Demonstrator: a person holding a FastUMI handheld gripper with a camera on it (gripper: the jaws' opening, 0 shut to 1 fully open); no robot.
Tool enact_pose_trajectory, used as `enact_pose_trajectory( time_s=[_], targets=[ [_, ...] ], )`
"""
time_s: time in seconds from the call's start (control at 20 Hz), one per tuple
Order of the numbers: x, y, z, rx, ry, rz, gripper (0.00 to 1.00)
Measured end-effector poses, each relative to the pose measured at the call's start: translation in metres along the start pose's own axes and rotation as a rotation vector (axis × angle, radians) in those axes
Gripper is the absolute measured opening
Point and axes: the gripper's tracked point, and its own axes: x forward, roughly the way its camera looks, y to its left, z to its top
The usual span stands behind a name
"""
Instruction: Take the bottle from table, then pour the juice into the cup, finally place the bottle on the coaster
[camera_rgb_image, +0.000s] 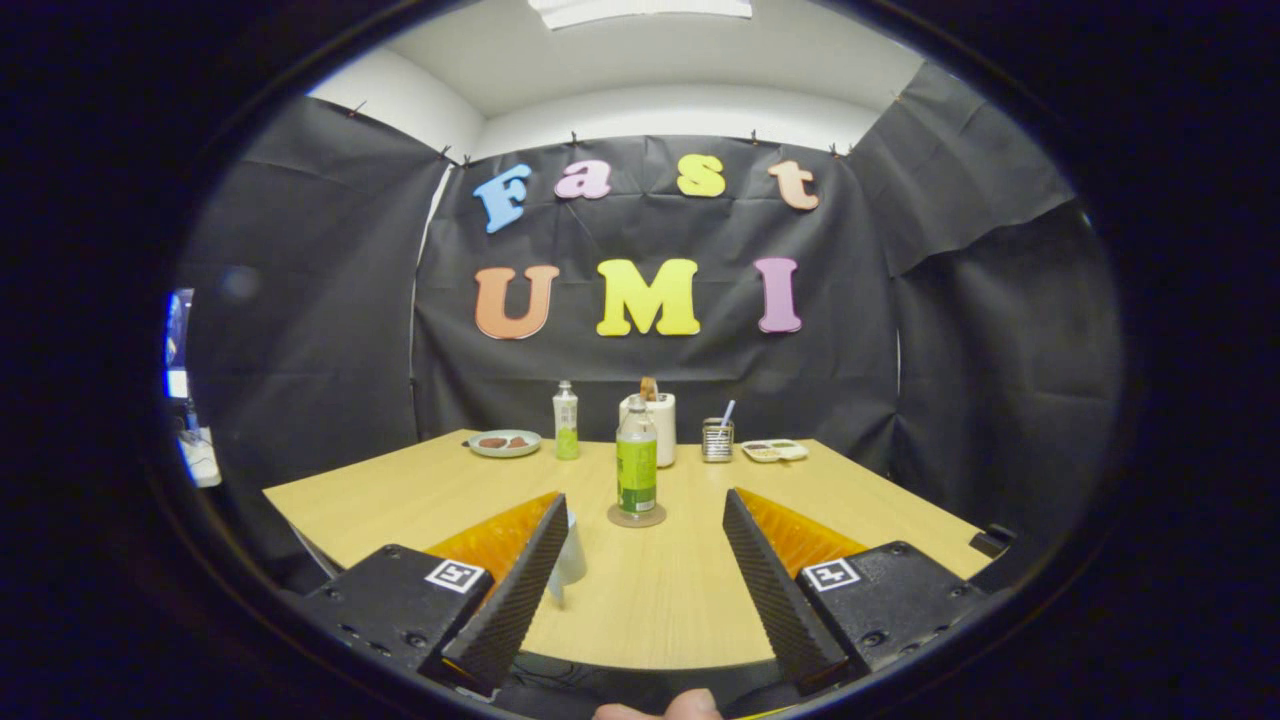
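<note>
A clear bottle (636, 460) with a green label and a white cap stands upright on a round brown coaster (636, 517), just beyond my fingertips and between their lines. My gripper (645, 520) is open, with nothing between its fingers. A pale cup (569, 560) stands on the wooden table (650, 600) right behind my left finger (520, 590), partly hidden by it. The bottle is apart from both fingers.
At the table's far edge stand a smaller green-labelled bottle (566, 422), a plate (504, 443) with dark food, a white jug (660, 428), a metal holder (717, 440) with a utensil and a small tray (774, 451). A fingertip (660, 708) shows below the gripper.
</note>
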Motion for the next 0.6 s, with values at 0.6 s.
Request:
enact_pose_trajectory(
  time_s=[0.6],
  targets=[
    [-0.049, -0.009, -0.013, -0.002, -0.038, -0.062, 1.00]
  ],
)
